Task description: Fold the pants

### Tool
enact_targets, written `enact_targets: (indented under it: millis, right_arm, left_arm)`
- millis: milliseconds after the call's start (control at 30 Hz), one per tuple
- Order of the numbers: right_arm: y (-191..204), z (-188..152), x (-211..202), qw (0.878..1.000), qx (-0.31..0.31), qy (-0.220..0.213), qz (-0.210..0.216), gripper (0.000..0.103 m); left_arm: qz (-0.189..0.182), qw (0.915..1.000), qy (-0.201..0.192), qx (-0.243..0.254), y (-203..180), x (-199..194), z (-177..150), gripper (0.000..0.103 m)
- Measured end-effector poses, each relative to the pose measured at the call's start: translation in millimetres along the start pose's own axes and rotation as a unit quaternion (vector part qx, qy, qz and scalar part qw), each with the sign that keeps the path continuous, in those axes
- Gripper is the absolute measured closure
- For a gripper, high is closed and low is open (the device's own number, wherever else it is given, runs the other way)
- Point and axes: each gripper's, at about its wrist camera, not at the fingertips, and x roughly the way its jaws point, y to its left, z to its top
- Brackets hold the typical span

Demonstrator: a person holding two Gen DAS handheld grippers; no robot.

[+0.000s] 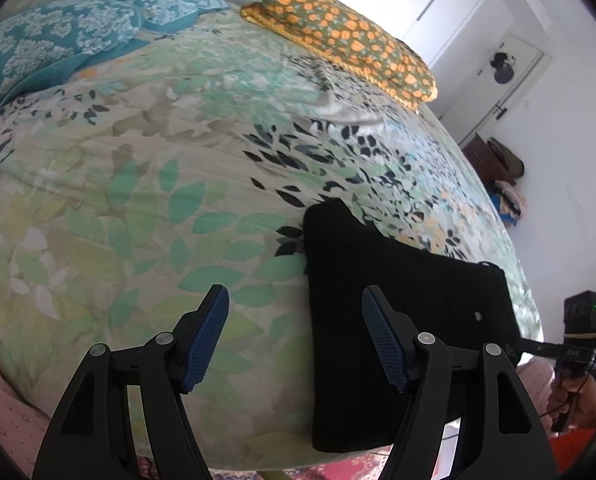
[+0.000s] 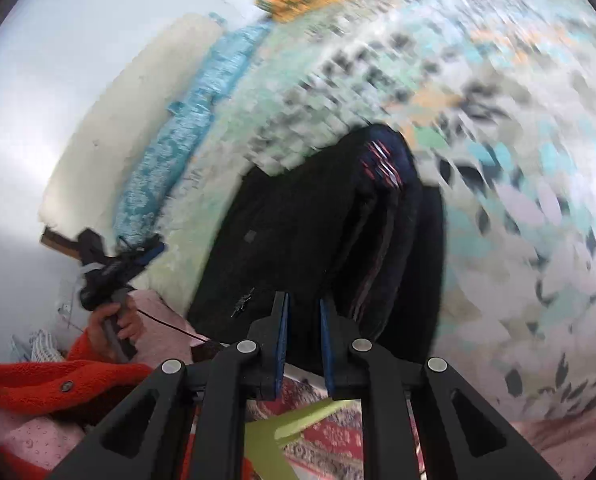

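The pants (image 1: 401,320) lie as one black folded bundle at the lower right of the left wrist view, on the bed (image 1: 138,200). The left gripper (image 1: 294,336) hangs over the bed's edge, jaws apart and empty. The right gripper (image 2: 302,344) has its jaws nearly together; whether they pinch the pants' near edge I cannot tell. I judge the folding almost finished; next, check the bundle lies flat. I count one pants, two grippers, two blue pillows (image 1: 58,40), one orange quilt (image 1: 345,36).

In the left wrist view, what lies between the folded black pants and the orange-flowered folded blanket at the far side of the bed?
Only bare leaf-print bedspread separates the pants from the blanket; the left wrist view shows it.
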Motion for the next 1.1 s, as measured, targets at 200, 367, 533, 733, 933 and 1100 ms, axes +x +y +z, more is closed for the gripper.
enact_targets:
  millis: [200, 367, 533, 733, 933, 1100]
  right_arm:
    - [7, 5, 21, 0.996, -0.034, 0.047, -0.07, 0.078]
    - [30, 33, -7, 0.991, -0.083, 0.003, -0.106, 0.065]
    - [23, 68, 21, 0.991, -0.06, -0.013, -0.117, 0.065]
    - [42, 77, 23, 0.982, -0.098, -0.031, -0.157, 0.099]
    - [27, 68, 52, 0.969, -0.112, -0.014, -0.22, 0.099]
    - [30, 63, 39, 0.967, -0.118, -0.031, -0.226, 0.095]
  left_arm:
    - [-0.01, 0.9947, 0.034, 0.096, -48, 14, -20, 0.032]
    - [-0.014, 0.9883, 0.05, 0.143, -64, 20, -33, 0.032]
    - [-0.011, 0.9868, 0.057, 0.151, -66, 23, -35, 0.032]
    - [0.009, 0.9877, 0.044, 0.149, -66, 11, -39, 0.025]
    - [0.028, 0.9815, 0.057, 0.18, -86, 27, -40, 0.021]
    - [0.053, 0.9742, 0.078, 0.205, -94, 36, -53, 0.021]
